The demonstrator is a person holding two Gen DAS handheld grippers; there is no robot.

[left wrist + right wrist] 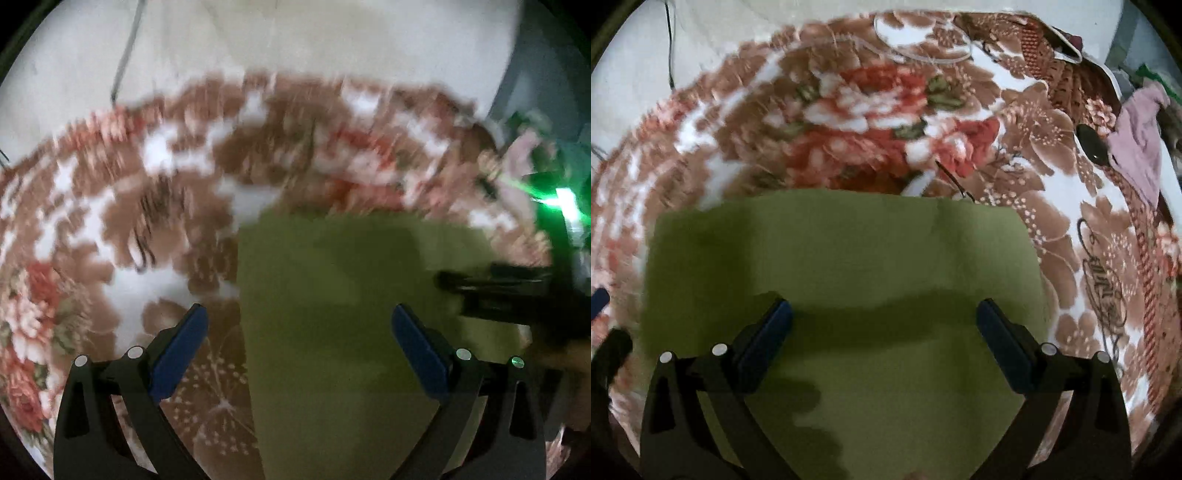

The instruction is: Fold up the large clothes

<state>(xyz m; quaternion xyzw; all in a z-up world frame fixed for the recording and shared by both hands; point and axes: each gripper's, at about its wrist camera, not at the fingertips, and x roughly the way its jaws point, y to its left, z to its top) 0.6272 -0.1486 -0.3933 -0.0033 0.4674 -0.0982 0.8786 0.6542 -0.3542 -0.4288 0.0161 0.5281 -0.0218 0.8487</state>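
Observation:
An olive-green garment (343, 317) lies flat and folded into a rectangle on a floral blanket (110, 206). My left gripper (299, 317) hovers open over its left edge, nothing between the blue pads (177, 350). The right gripper's dark body (517, 291) shows at the garment's right side in this blurred view. In the right wrist view the green garment (842, 266) fills the lower middle, and my right gripper (884, 314) stands open above it, empty. The left gripper's blue pad (598, 301) peeks in at the left edge.
The brown, red and white floral blanket (871, 110) covers the surface. A pink cloth (1141, 147) and a dark oval object (1091, 146) lie at the right. A white wall (295, 40) with a thin cable (125, 59) stands behind. A green light (561, 197) glows at the right.

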